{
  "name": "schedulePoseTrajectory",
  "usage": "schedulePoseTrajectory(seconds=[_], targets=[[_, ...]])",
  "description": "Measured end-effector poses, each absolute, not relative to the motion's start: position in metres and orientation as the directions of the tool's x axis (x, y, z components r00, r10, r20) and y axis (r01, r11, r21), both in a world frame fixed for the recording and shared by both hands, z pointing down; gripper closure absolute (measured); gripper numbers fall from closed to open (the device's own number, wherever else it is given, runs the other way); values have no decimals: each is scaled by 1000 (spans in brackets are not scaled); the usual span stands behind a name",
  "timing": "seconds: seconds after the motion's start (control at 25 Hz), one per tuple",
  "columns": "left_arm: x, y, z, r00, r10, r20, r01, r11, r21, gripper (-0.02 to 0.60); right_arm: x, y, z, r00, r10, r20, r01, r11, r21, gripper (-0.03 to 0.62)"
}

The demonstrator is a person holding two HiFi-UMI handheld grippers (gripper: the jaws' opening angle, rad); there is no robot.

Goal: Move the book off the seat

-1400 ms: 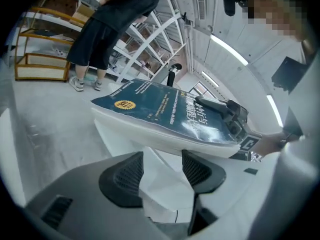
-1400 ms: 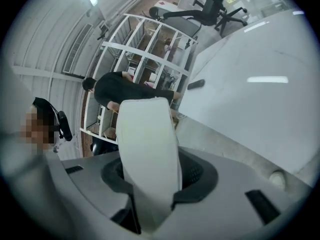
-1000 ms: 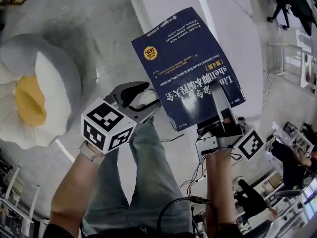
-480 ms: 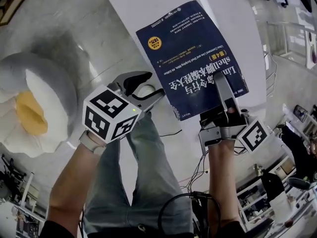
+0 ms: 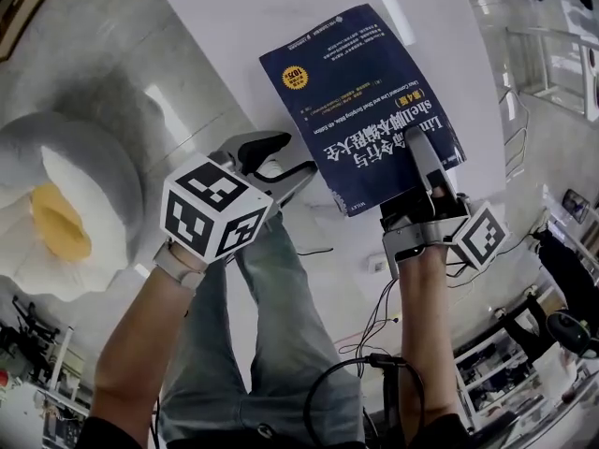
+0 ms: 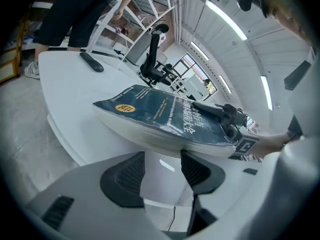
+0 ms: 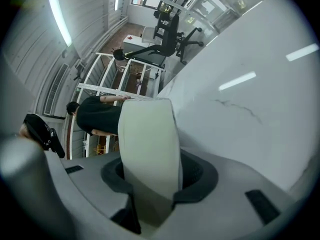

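Observation:
A dark blue book point(image 5: 365, 101) with white and yellow print is held over a white table point(image 5: 243, 26). My right gripper point(image 5: 418, 148) is shut on the book's near edge, one jaw lying across the cover. The right gripper view shows the pale page block point(image 7: 150, 149) clamped between the pads of my right gripper point(image 7: 152, 176). My left gripper point(image 5: 281, 160) is open and empty, just left of the book's near corner. From the left gripper view, the book point(image 6: 165, 116) hangs beyond my left gripper point(image 6: 162, 171), with the right gripper point(image 6: 215, 111) on its cover.
A white and grey egg-shaped cushion seat point(image 5: 65, 204) with a yellow centre lies on the floor at the left. A dark remote point(image 6: 91, 62) lies on the table's far side. Office chairs, shelves and a person stand beyond the table. My legs are below.
The book and both grippers have hardly moved. The head view has shifted, so more of the white table now shows behind the book.

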State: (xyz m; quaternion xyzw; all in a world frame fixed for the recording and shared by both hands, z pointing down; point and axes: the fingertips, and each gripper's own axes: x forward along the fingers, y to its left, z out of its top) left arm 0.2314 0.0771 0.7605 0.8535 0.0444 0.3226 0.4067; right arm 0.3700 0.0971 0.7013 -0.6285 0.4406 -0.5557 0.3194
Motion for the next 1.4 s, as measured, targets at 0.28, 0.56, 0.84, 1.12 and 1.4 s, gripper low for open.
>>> schedulePoseTrajectory(seconds=[0.28, 0.56, 0.84, 1.12, 1.4], targets=[[229, 75, 748, 794, 349, 497, -187, -638, 747, 350, 372, 98, 704, 2, -899, 439, -203, -430, -880, 422], [225, 61, 738, 816, 338, 469, -206, -589, 782, 350, 375, 99, 710, 13, -865, 501, -290, -483, -826, 422], [221, 66, 738, 808, 370, 459, -195, -567, 800, 350, 377, 96, 725, -8, -829, 559, -343, -523, -781, 343], [215, 80, 716, 798, 399, 452, -177, -561, 808, 350, 365, 102, 722, -61, -723, 688, -456, -593, -664, 267], [204, 82, 711, 796, 406, 449, -167, -565, 808, 350, 373, 135, 716, 32, -643, 765, -486, -679, -550, 260]])
